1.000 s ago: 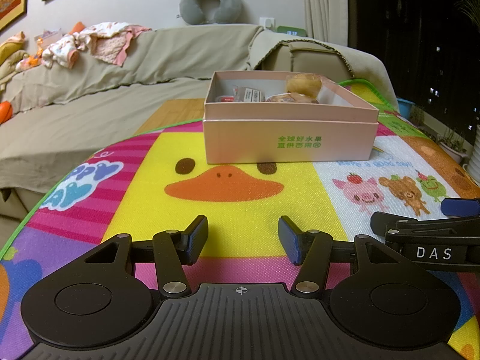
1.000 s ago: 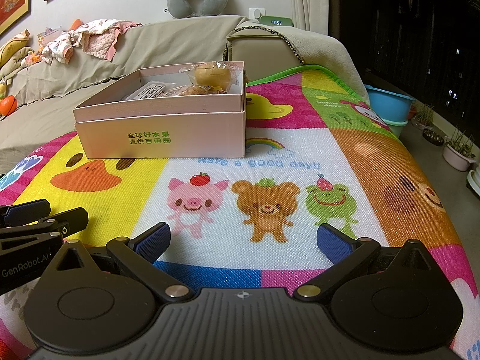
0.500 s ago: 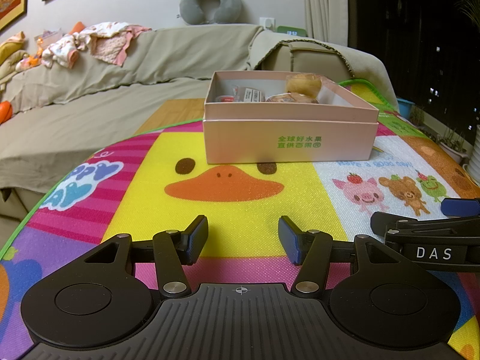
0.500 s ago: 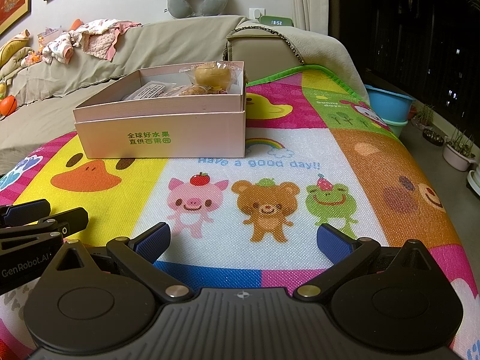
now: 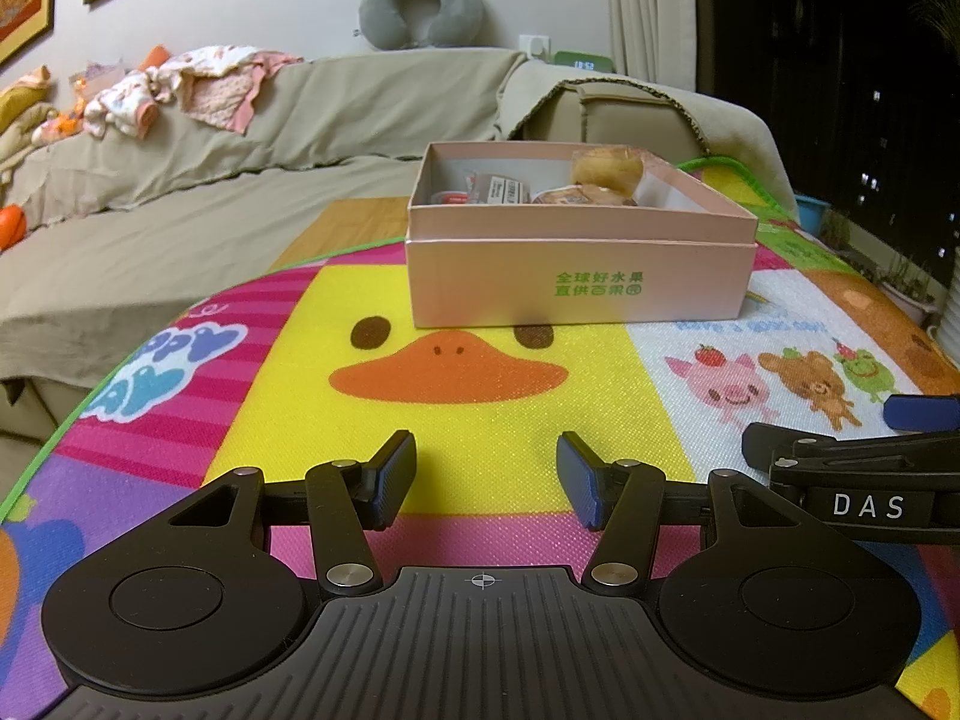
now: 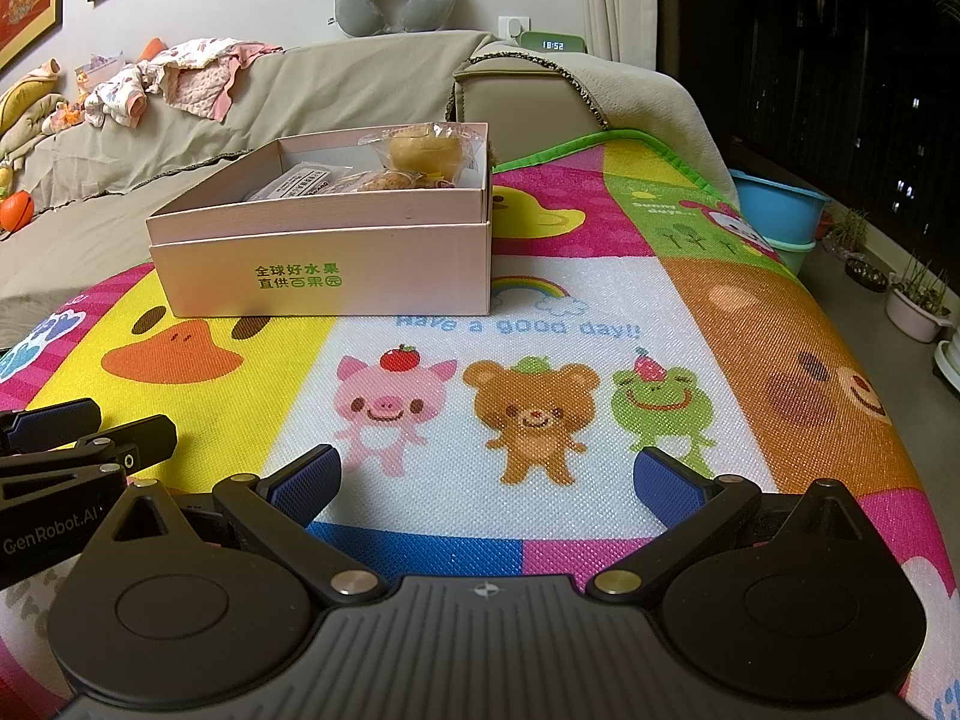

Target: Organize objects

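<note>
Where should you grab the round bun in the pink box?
Probably by the bun's rounded top, coming down from above. It sits in a clear wrapper at the back right corner of the box, poking above the rim. The walls block its sides, so only the top is open to a hand-held gripper.

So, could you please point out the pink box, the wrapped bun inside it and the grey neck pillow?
pink box (image 6: 372,276): right wrist view, on its front wall.
wrapped bun (image 6: 425,153): right wrist view, on its rounded top.
grey neck pillow (image 5: 384,18): left wrist view, on its left lobe.
</note>
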Action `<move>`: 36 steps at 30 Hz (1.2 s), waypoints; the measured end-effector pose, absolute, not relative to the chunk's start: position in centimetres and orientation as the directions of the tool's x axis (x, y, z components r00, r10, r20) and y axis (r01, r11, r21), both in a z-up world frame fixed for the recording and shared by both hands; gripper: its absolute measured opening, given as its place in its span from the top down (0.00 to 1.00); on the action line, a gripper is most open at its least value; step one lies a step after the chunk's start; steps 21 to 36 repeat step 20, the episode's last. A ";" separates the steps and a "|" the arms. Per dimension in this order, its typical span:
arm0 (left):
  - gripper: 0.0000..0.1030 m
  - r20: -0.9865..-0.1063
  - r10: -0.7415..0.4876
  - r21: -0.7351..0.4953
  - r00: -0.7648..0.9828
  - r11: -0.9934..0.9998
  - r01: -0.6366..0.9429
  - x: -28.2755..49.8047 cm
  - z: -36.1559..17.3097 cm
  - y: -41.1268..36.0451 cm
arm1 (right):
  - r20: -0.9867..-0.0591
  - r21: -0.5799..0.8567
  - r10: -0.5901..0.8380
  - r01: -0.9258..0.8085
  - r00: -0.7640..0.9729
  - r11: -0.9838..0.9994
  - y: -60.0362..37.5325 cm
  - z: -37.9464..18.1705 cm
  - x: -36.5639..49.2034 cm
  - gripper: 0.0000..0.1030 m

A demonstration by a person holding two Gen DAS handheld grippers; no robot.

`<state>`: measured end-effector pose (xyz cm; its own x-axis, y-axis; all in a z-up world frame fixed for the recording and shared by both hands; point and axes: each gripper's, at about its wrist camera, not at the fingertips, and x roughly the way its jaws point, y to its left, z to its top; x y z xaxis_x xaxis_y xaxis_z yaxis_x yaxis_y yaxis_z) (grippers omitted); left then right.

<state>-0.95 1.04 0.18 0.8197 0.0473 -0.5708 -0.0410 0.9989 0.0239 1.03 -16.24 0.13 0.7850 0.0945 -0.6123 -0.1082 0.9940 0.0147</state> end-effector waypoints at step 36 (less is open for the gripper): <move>0.43 -0.571 0.061 0.001 0.819 0.997 -0.073 -0.7 0.3 0.8 | -0.613 0.014 0.093 -0.108 0.785 0.994 -16.2 0.1 1.1 0.00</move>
